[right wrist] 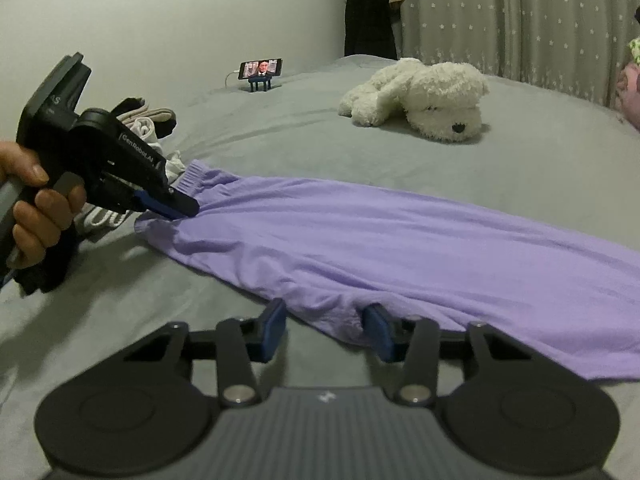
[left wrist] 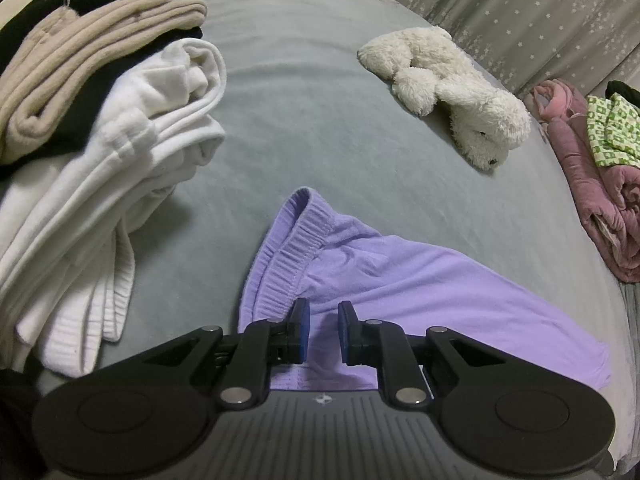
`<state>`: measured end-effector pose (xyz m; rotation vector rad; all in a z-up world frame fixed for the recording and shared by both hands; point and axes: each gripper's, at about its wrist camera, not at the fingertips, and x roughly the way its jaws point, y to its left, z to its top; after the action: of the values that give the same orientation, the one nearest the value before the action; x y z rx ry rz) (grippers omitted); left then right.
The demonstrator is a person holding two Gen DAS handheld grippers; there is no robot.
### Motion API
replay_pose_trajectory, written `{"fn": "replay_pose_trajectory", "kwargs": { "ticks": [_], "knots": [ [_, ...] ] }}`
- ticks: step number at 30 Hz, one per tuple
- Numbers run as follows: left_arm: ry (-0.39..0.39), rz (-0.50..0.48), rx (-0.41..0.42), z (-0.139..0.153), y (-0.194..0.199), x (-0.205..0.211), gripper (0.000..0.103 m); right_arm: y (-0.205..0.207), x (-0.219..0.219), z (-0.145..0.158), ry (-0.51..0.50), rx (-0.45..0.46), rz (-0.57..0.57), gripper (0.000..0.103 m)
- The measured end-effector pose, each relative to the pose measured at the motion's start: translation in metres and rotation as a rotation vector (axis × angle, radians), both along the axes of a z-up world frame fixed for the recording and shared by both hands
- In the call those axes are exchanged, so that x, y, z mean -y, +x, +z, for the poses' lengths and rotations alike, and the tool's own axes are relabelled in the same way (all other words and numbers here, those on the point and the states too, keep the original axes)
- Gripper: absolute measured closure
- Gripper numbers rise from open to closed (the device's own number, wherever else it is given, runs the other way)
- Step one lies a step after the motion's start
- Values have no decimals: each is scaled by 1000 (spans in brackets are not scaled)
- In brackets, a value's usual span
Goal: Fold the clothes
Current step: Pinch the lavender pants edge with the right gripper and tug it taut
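Note:
A purple garment (left wrist: 400, 280) (right wrist: 400, 240) lies spread flat on the grey bed sheet (left wrist: 300, 100), its ribbed elastic waistband (left wrist: 288, 256) (right wrist: 196, 172) at the left end. My left gripper (left wrist: 323, 330) hovers open just over the fabric beside the waistband, with a narrow gap between its blue pads and nothing pinched. In the right wrist view a hand holds the left gripper (right wrist: 176, 208), tips down at the waistband corner. My right gripper (right wrist: 326, 330) stands wide open at the garment's near edge, and a fold of purple cloth sits between its fingers next to the right pad.
A pile of white (left wrist: 120, 160), beige (left wrist: 80, 60) and black clothes lies left of the garment. A white plush dog (left wrist: 448, 92) (right wrist: 420, 96) rests further back. A pink blanket (left wrist: 592, 168) lies at the right edge. A phone on a stand (right wrist: 260, 70) sits at the far side, near star-patterned curtains (right wrist: 520, 20).

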<state>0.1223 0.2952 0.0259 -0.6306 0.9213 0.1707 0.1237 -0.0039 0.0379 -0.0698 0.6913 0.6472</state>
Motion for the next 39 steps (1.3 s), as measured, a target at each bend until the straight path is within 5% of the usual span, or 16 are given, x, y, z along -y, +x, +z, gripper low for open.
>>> {"fn": "replay_pose_trajectory", "kwargs": {
  "ticks": [11,39],
  "knots": [
    [-4,-2,-2,0,1,0,88,-3,21,1,93,-50,-25,95],
    [-11,-8,-8,-1,2,-1,87,-23,26,0,68,-101,-23,97]
  ]
}}
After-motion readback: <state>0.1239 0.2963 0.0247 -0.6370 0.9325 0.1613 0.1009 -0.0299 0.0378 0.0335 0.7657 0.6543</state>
